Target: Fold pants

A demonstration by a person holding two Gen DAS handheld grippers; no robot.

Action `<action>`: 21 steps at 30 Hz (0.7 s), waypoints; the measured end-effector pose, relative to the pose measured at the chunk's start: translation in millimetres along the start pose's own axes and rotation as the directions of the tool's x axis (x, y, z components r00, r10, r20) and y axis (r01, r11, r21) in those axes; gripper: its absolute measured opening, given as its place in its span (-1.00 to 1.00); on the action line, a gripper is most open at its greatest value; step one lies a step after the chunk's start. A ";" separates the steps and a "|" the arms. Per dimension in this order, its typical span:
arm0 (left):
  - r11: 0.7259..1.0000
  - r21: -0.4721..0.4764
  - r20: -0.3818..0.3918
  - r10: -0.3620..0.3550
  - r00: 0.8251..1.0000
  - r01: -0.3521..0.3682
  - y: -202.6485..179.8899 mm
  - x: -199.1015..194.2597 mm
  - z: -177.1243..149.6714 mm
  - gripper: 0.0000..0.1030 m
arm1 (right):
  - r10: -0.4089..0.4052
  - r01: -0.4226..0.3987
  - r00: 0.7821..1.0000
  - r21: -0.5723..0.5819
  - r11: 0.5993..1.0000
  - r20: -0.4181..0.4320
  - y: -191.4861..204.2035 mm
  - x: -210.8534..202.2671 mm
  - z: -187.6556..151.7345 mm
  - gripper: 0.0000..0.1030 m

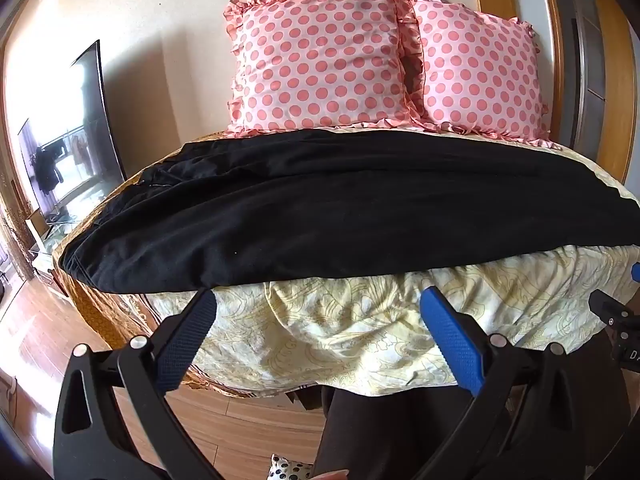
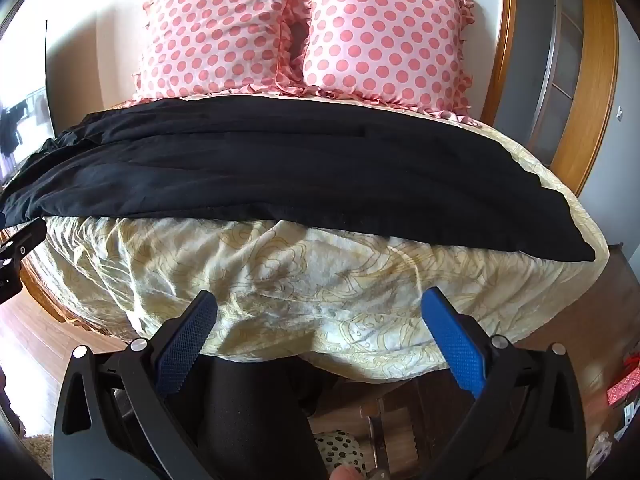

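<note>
Both tools hang over the foot of the bed with their jaws spread as wide as they go and nothing between them. The left tool (image 1: 318,300) has stiff black arms tipped with blue pads of a fine knobbly grain; the right tool (image 2: 319,300) is built the same. A corner of the right tool's black body shows at the far right of the left wrist view, so the two stand side by side and apart.

Just ahead of and below the pads lies the bedspread (image 1: 340,320), a soft, creased, pale yellow cloth with a faint swirling print, bunched into ridges where it rolls over the foot edge. Past that free band, the pants (image 1: 320,208) stretch crosswise over the bed, matte black, limp and long, folded lengthwise into one broad strip. The gathered waist end reaches the bed's edge ahead-left of the left tool, and the leg end (image 2: 560,240) tapers to a squared corner near the edge ahead-right of the right tool. Neither tool touches the cloth.

Beyond the pants, two plump pillows (image 2: 304,36), pink with coral dots and ruffled edges, lean against the wall. Left of the left tool is a bare wooden floor (image 1: 36,332) and a dark, glossy television (image 1: 80,128); right of the right tool stands a wood-framed door (image 2: 560,80).
</note>
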State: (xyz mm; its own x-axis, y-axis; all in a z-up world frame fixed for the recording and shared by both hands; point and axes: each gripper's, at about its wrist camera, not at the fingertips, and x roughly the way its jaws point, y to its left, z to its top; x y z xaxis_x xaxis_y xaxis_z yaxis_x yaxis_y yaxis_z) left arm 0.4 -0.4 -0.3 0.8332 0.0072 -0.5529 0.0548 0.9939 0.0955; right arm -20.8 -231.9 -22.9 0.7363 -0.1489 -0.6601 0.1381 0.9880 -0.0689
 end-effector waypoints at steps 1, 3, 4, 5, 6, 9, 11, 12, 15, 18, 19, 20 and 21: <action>1.000 0.000 0.001 0.003 1.000 -0.003 0.1 0.0 0.1 0.96 | 0.000 0.000 1.000 0.000 1.000 0.000 0.0 0.0 0.0 0.97; 1.000 0.001 0.003 0.003 1.000 -0.003 0.2 -0.1 0.1 0.96 | 0.000 0.000 1.000 -0.001 1.000 0.000 0.1 0.0 -0.2 0.97; 1.000 -0.001 0.003 0.004 1.000 -0.004 0.6 -0.1 0.3 0.96 | 0.000 0.000 1.000 -0.001 1.000 0.000 0.2 0.0 -0.3 0.97; 1.000 0.002 0.004 0.005 1.000 -0.005 0.2 -0.2 0.2 0.96 | -0.001 0.001 1.000 0.000 1.000 0.000 0.3 0.1 -0.4 0.97; 1.000 0.005 0.004 0.004 1.000 -0.004 -0.1 -0.3 0.2 0.96 | 0.000 0.000 1.000 0.002 1.000 -0.001 -0.1 0.0 0.0 0.97; 1.000 0.006 0.003 0.002 1.000 -0.002 -0.2 -0.1 0.3 0.96 | 0.001 -0.001 1.000 0.002 1.000 -0.001 -0.1 0.1 -0.1 0.97; 1.000 0.006 0.003 0.001 1.000 -0.001 0.1 -0.2 0.2 0.96 | 0.000 0.000 1.000 0.001 1.000 0.000 0.1 0.0 -0.3 0.97; 1.000 0.005 0.003 0.001 1.000 -0.001 0.2 -0.2 0.2 0.96 | 0.000 0.000 1.000 0.001 1.000 0.000 0.2 0.0 -0.4 0.97; 1.000 0.006 0.002 0.002 1.000 -0.002 -2.6 -1.6 -1.5 0.96 | 0.002 -0.002 1.000 0.004 1.000 -0.002 -0.4 0.2 -0.5 0.97; 1.000 0.006 0.002 0.002 1.000 -0.002 -2.8 -1.3 -1.7 0.96 | 0.000 0.000 1.000 0.005 1.000 -0.003 -0.4 0.2 -0.7 0.97; 1.000 0.006 0.002 0.002 1.000 -0.002 -2.7 -1.2 -1.7 0.96 | 0.001 -0.001 1.000 0.006 1.000 -0.002 -0.4 0.2 -0.8 0.97; 1.000 0.006 0.002 0.002 1.000 -0.002 -2.7 -1.1 -1.7 0.96 | 0.001 -0.001 1.000 0.006 1.000 -0.002 -0.2 0.2 -0.9 0.97; 1.000 0.006 0.001 0.002 1.000 -0.002 -2.7 -1.1 -1.6 0.96 | 0.001 -0.001 1.000 0.005 1.000 -0.002 -0.1 0.4 -0.9 0.97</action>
State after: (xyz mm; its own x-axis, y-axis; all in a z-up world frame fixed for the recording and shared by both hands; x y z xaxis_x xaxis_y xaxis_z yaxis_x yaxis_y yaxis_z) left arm -1.6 -2.9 -1.3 0.8340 0.0090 -0.5517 0.0564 0.9932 0.1015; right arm -21.1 -232.1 -23.8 0.7349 -0.1478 -0.6619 0.1409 0.9879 -0.0641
